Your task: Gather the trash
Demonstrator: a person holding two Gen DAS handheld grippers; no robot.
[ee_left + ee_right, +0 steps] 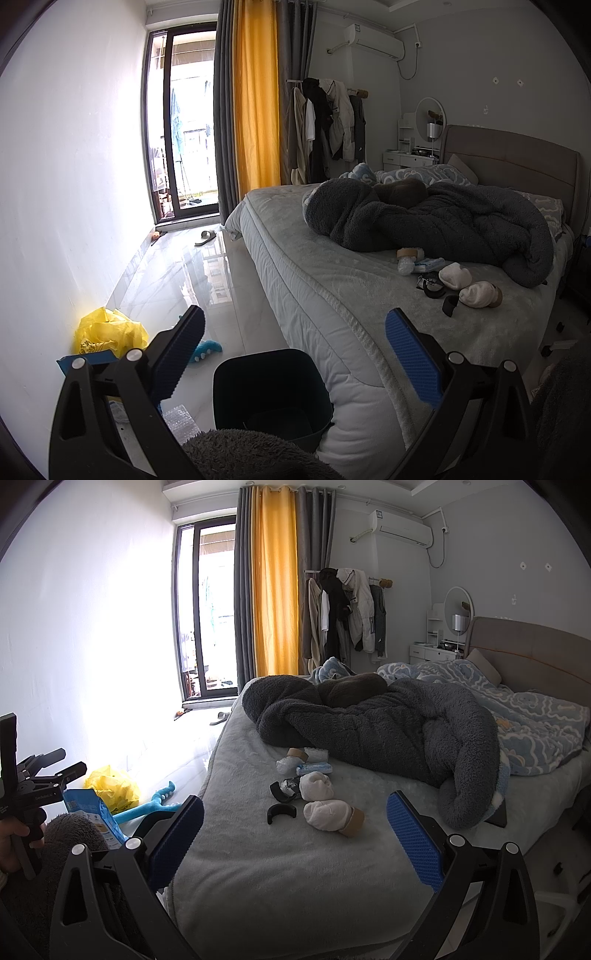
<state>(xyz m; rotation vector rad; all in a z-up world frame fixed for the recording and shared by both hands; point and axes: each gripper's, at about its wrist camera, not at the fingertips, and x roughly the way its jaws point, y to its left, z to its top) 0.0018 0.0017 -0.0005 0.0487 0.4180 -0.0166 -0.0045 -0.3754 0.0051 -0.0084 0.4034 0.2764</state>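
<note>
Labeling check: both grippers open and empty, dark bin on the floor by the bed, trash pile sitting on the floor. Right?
One error: the trash pile lies on the bed, not the floor, as the right wrist view shows. The left gripper and right gripper are open and empty; the dark bin stands on the floor.

A bed (280,878) with a pale grey cover fills the lower right. On it lie a heaped dark blanket (388,723), a blue quilt (535,716), and at mid-frame a cluster: two white wads (325,814), cardboard tubes (297,754), black curved pieces (281,811). At lower left, the glossy floor (173,280) carries a bin (269,391), yellow bag (110,332), teal toy (207,350), and a slipper (205,237) farther up.
</note>
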